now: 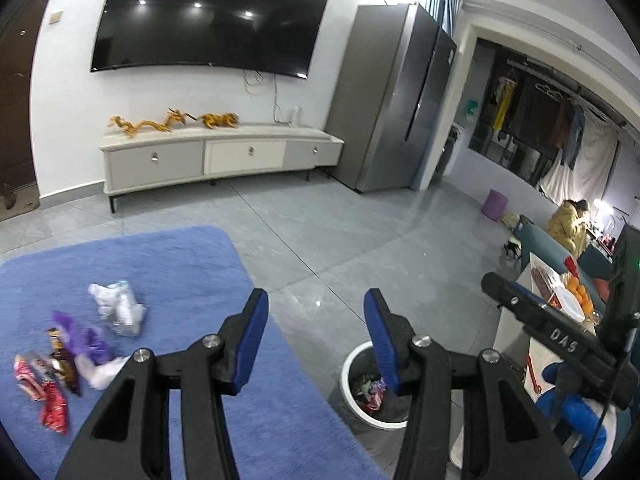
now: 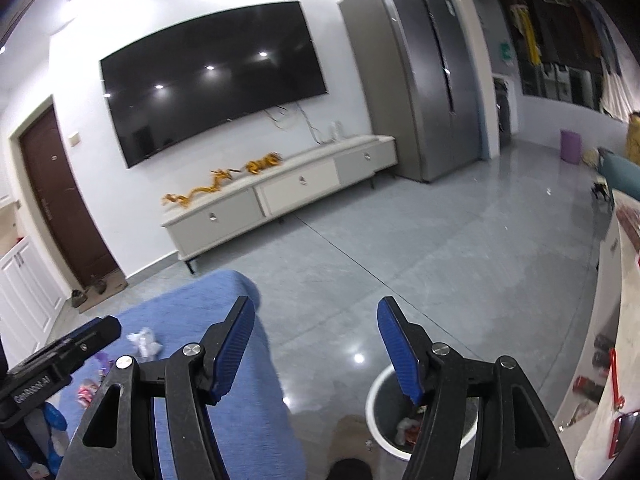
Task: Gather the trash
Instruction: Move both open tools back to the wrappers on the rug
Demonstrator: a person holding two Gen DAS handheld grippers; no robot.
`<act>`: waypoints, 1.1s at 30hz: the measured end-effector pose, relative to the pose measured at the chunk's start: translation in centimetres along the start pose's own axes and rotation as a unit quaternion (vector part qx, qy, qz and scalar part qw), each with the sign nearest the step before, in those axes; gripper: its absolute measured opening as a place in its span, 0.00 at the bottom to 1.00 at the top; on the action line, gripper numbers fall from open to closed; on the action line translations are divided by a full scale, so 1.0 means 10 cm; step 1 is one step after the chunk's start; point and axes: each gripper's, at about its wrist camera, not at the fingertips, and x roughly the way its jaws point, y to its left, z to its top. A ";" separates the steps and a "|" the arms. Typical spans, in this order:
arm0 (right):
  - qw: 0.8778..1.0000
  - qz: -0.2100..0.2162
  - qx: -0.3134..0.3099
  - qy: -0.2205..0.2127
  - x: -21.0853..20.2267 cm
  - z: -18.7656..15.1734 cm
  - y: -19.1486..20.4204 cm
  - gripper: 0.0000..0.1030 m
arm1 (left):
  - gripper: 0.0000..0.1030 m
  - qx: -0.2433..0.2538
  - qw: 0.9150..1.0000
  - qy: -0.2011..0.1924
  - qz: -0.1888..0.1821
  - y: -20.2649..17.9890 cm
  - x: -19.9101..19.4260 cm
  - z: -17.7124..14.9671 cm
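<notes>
Blue pads line the fingers of the left gripper (image 1: pixel 316 308), whose jaws are spread wide with nothing held between them. In the left wrist view, a blue rug (image 1: pixel 180 264) is seen on the grey tiled floor (image 1: pixel 360 240), and loose trash lies on its left part: a crumpled clear-and-white plastic wrapper (image 1: pixel 118 308), a purple wrapper (image 1: pixel 82 338) just beside it, a brown packet (image 1: pixel 62 360), a white scrap (image 1: pixel 100 372) and red snack wrappers (image 1: pixel 42 388) nearest the lens. A white trash bin (image 1: pixel 360 388) with a dark liner stands on the floor just off the rug's right edge, partly hidden behind the right-hand finger; coloured wrappers are seen inside it. The other gripper's black body is seen at the right edge. A large black television (image 1: pixel 208 16) is mounted above a low cabinet (image 1: pixel 220 156), with a grey fridge (image 1: pixel 392 96) to its right.

In the right wrist view, the right gripper (image 2: pixel 316 320) is likewise seen with its jaws wide apart and empty. The same bin (image 2: pixel 380 408) is placed below its right-hand finger, with white and red trash visible inside. The rug (image 2: pixel 200 308) is seen to the left, where the clear wrapper (image 2: pixel 144 342) and a small red wrapper (image 2: pixel 86 394) are partly hidden behind the left gripper's body. A light-coloured table (image 2: pixel 600 340) is seen along the right edge.
</notes>
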 end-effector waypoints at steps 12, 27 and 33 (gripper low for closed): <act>0.996 0.054 -0.058 -0.042 -0.42 0.07 0.72 0.63 | 0.50 -0.012 0.998 -0.053 0.040 0.64 -0.89 -0.16; 0.989 0.108 -0.096 0.036 0.22 -0.37 1.34 0.65 | 0.50 -0.054 0.988 -0.017 0.147 1.94 -0.98 -0.82; 0.979 0.143 -0.112 0.097 0.73 -0.74 1.65 0.65 | 0.50 -0.080 0.981 0.024 0.174 2.37 -0.84 -1.24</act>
